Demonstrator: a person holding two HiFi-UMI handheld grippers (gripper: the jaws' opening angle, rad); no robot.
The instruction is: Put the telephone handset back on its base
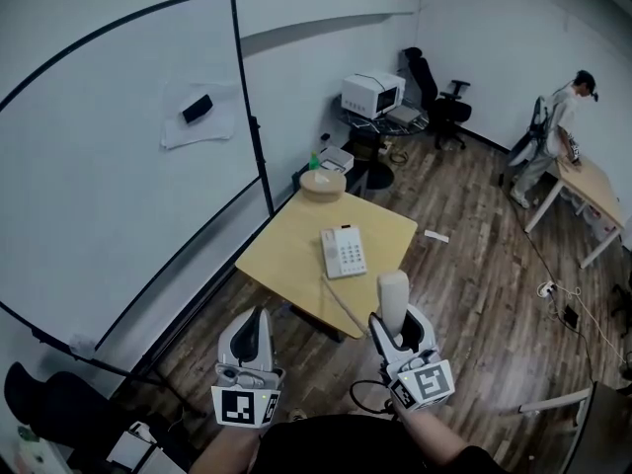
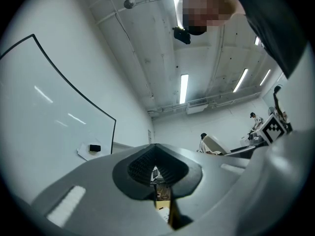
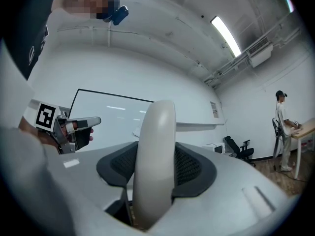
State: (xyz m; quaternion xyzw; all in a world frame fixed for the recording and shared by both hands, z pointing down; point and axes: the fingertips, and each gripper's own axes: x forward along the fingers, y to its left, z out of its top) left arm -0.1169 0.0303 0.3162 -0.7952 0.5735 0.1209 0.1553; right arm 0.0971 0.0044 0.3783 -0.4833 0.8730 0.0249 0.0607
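yellow table holds the base at centre; right gripper pinches the handset, left gripper pressed together, empty; cord pull may shift base.

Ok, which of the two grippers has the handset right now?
The right gripper: its jaws clamp the cream handset, held upright. On the left gripper the jaws are together, nothing between them.

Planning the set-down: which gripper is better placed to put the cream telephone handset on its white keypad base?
Right. The right gripper is clamped on the cream telephone handset, upright just short of the white keypad base on the tan table. The left gripper is shut and empty.
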